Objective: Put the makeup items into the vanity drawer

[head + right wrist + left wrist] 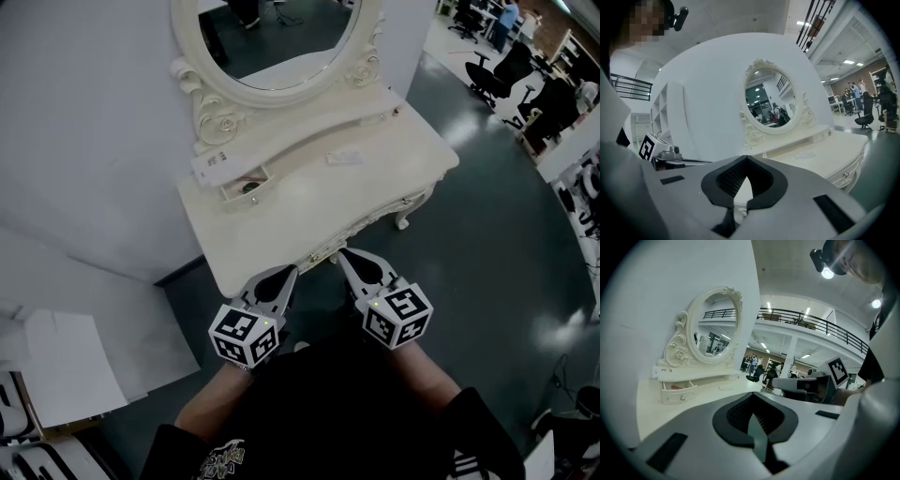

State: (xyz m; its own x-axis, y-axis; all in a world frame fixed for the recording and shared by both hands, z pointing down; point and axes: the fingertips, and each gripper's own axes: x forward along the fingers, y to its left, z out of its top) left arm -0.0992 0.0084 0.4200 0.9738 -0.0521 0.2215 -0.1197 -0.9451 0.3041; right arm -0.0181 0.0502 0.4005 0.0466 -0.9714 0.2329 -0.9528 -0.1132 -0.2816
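Observation:
The cream vanity table stands against a white wall, with an oval mirror above it. Its small left drawer is pulled open; something dark lies in it, and in the left gripper view the drawer shows a reddish item. A flat pale packet lies on the tabletop. Both grippers hover at the table's front edge, apart from everything. My left gripper is shut and holds nothing. My right gripper is shut and holds nothing too.
A white labelled strip rests on the vanity's shelf above the drawer. Office chairs stand on the dark floor at the far right. White panels and boxes sit on the floor to the left.

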